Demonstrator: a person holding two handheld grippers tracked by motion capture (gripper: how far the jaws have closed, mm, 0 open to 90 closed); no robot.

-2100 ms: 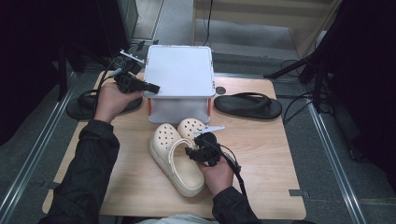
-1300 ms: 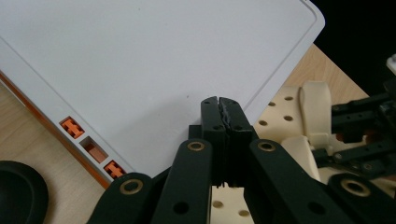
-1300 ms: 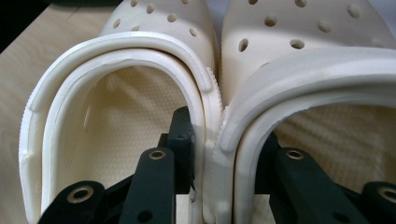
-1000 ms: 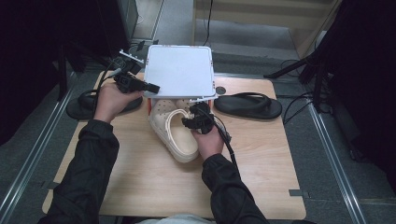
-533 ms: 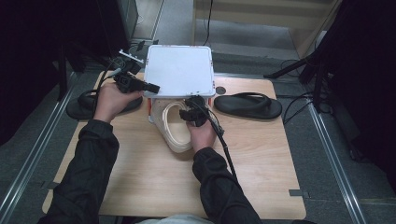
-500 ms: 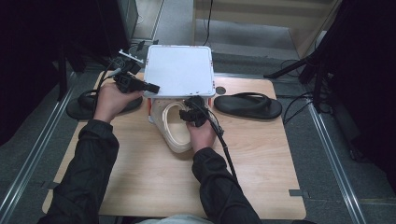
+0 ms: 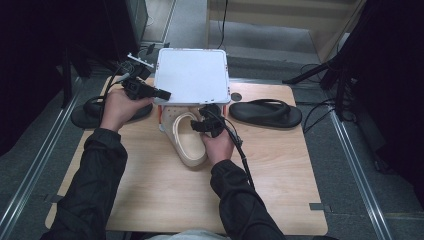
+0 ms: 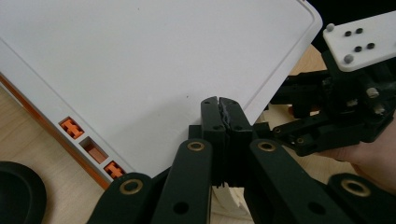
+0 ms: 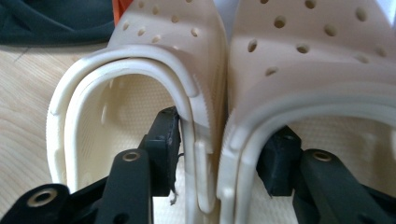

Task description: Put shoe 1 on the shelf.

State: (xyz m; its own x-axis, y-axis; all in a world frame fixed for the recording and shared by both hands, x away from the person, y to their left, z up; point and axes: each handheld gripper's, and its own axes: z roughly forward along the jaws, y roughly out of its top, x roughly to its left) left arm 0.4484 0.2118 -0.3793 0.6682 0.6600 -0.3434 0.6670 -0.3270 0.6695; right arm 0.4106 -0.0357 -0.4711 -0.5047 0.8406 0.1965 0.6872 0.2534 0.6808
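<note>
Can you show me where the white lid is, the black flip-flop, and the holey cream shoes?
white lid [image 7: 191,75], high view, middle of its flat top.
black flip-flop [image 7: 267,114], high view, middle of its sole.
cream shoes [image 9: 196,56], right gripper view, holed top of the left one.

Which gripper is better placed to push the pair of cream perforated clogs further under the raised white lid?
Right: the right gripper has a jaw inside each cream clog. The left gripper is shut on the white lid's edge, holding it up.

No text, label, brand, number or sign can be read on anything shown in the three views.
</note>
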